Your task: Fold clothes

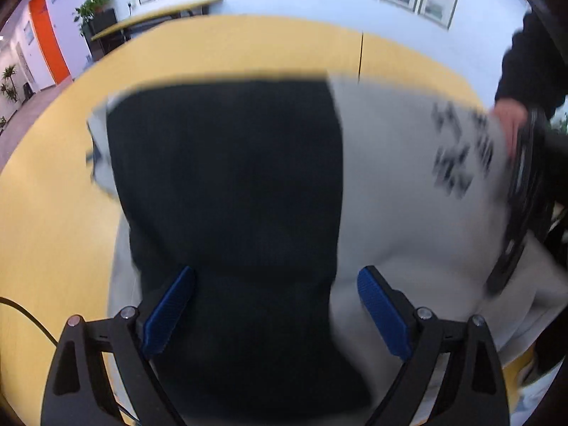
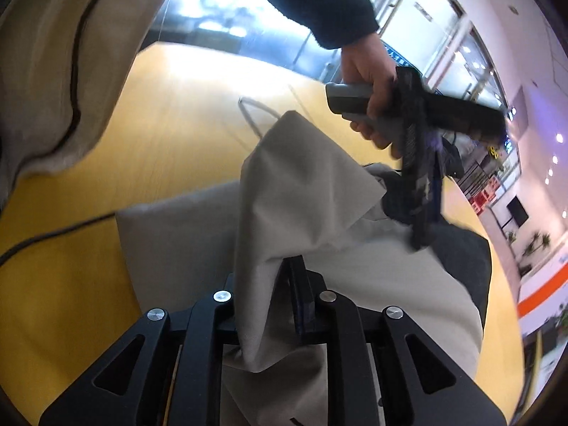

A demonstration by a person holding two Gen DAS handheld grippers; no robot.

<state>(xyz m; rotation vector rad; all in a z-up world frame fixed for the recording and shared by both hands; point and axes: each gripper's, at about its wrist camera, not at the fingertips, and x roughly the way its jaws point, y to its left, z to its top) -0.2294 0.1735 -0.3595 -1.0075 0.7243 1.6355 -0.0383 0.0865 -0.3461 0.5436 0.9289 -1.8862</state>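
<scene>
A light grey garment [image 1: 401, 184] lies on the yellow table [image 1: 53, 213], with a dark navy piece of cloth [image 1: 230, 184] folded over its left half. My left gripper [image 1: 277, 305] is open above the dark cloth, its blue pads [image 1: 381, 314] spread wide. In the right wrist view my right gripper [image 2: 273, 284] is shut on a lifted fold of the grey garment [image 2: 294, 191], which drapes over its fingers. The left gripper [image 2: 422, 213] also shows there, held in a hand above the far side of the garment.
A black cable [image 2: 53, 238] runs over the table [image 2: 88, 284] at the left. The person's beige clothing [image 2: 53, 53] hangs at the upper left. A second table [image 1: 156, 17], potted plants [image 1: 92, 7] and framed pictures stand behind.
</scene>
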